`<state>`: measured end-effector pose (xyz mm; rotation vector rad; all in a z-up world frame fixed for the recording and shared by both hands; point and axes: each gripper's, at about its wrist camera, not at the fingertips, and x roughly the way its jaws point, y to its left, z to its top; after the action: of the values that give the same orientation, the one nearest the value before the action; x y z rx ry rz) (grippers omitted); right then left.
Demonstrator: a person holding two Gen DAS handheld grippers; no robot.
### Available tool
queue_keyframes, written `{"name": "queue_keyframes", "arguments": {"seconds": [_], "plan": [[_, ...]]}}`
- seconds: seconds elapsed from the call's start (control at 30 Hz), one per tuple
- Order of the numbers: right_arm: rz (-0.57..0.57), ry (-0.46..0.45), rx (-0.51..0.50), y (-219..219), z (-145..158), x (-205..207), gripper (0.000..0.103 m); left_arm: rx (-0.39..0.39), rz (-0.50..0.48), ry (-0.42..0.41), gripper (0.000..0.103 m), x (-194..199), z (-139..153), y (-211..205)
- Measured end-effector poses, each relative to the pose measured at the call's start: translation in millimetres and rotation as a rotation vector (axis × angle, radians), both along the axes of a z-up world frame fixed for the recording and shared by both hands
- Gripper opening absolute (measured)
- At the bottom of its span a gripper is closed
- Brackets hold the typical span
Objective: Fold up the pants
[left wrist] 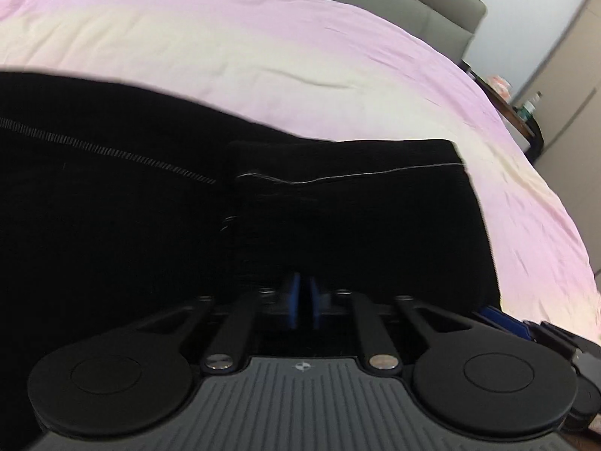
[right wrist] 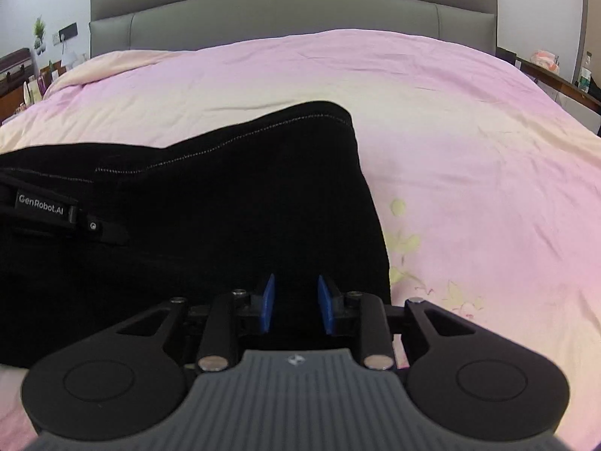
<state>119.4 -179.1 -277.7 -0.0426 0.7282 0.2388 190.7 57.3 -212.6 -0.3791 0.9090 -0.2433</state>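
Black pants (left wrist: 112,206) with a pale stitched seam lie across a pink and cream bed cover (left wrist: 263,56). My left gripper (left wrist: 304,300) is shut, its blue pads nearly together with a thin dark strip of the pants' cloth between them. Just ahead of it, a folded, bunched part of the cloth rises. In the right wrist view the pants (right wrist: 244,188) fill the left half. My right gripper (right wrist: 296,302) hovers over their right edge, open, its blue pads apart and pressing on nothing. The left gripper's labelled black body (right wrist: 45,205) lies over the pants at far left.
A grey padded headboard (right wrist: 293,15) stands at the far end of the bed. There is a nightstand with bottles (right wrist: 556,71) on the right and a cluttered side table (right wrist: 15,75) on the left. Bare cover (right wrist: 469,150) stretches to the right of the pants.
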Motion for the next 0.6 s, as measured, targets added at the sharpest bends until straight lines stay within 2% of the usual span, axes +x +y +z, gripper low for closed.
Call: {"name": "queue_keyframes", "arguments": {"seconds": [0.1, 0.13, 0.17, 0.2, 0.23, 0.27, 0.33, 0.4, 0.5, 0.57, 0.6], "plan": [[0.017, -0.026, -0.007, 1, 1, -5, 0.024, -0.109, 0.022, 0.035, 0.007, -5, 7, 16], [0.013, -0.032, 0.003, -2, 1, -7, 0.024, -0.142, 0.027, 0.029, 0.015, -12, 18, 24], [0.009, -0.044, 0.009, -5, -1, -12, 0.024, -0.171, 0.032, 0.002, 0.032, -23, 30, 34], [0.007, -0.06, 0.007, -5, 2, -15, 0.025, -0.183, 0.047, -0.03, 0.044, -34, 40, 44], [0.005, -0.088, 0.009, -4, 7, -19, 0.029, -0.178, 0.081, -0.068, 0.074, -51, 52, 60], [0.008, -0.112, 0.015, -3, 8, -21, 0.034, -0.166, 0.117, -0.096, 0.094, -65, 61, 74], [0.036, -0.152, 0.022, 4, 17, -28, 0.034, -0.143, 0.189, -0.15, 0.094, -93, 76, 110], [0.068, -0.195, 0.025, 15, 28, -39, 0.034, -0.126, 0.259, -0.163, 0.094, -116, 83, 152], [0.117, -0.209, 0.055, 40, 40, -51, 0.034, -0.083, 0.418, -0.166, 0.094, -144, 80, 218], [0.164, -0.202, 0.073, 69, 46, -60, 0.035, -0.098, 0.517, -0.14, 0.094, -156, 73, 255], [0.19, -0.198, 0.081, 84, 49, -65, 0.036, -0.132, 0.558, -0.132, 0.094, -162, 68, 273]]}}
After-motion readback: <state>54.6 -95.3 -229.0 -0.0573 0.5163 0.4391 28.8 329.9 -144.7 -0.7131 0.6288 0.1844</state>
